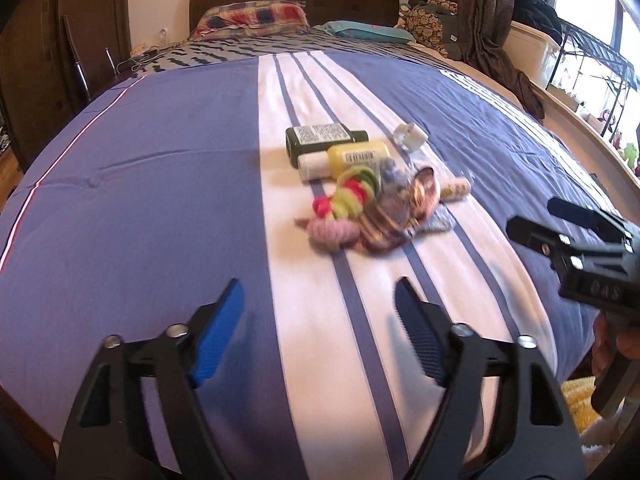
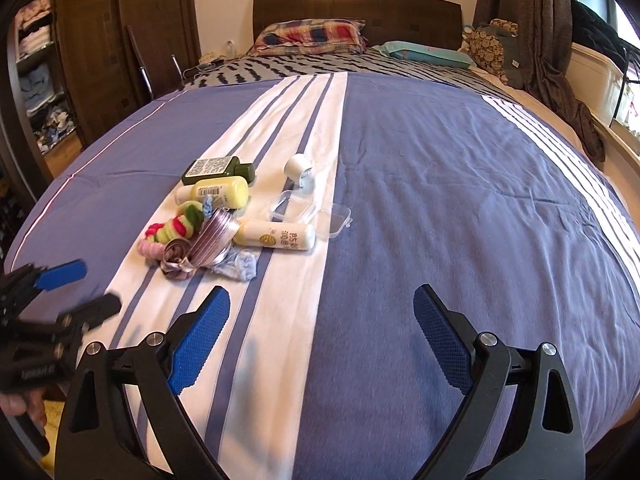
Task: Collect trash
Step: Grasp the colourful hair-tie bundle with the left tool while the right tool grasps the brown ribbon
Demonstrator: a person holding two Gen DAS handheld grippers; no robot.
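A small pile lies on the bed's white stripe. It holds a dark green bottle (image 2: 218, 170), a yellow bottle (image 2: 218, 194), a cream tube (image 2: 276, 236), a white roll (image 2: 298, 168), a clear plastic box (image 2: 312, 212), coloured hair ties (image 2: 176, 226), a ribbon spool (image 2: 214, 238) and a crumpled bluish wrapper (image 2: 238, 266). In the left wrist view the green bottle (image 1: 324, 138), yellow bottle (image 1: 348, 158) and hair ties (image 1: 346, 200) lie ahead. My left gripper (image 1: 320, 302) is open and empty, short of the pile. My right gripper (image 2: 322, 300) is open and empty, to the pile's right.
The blue striped bedspread (image 2: 440, 200) covers the bed. Pillows (image 2: 312, 36) and a headboard (image 2: 356, 4) are at the far end. A wardrobe (image 2: 100, 40) stands left. Curtains (image 2: 536, 32) and a window shelf are right. The right gripper shows in the left wrist view (image 1: 536, 220).
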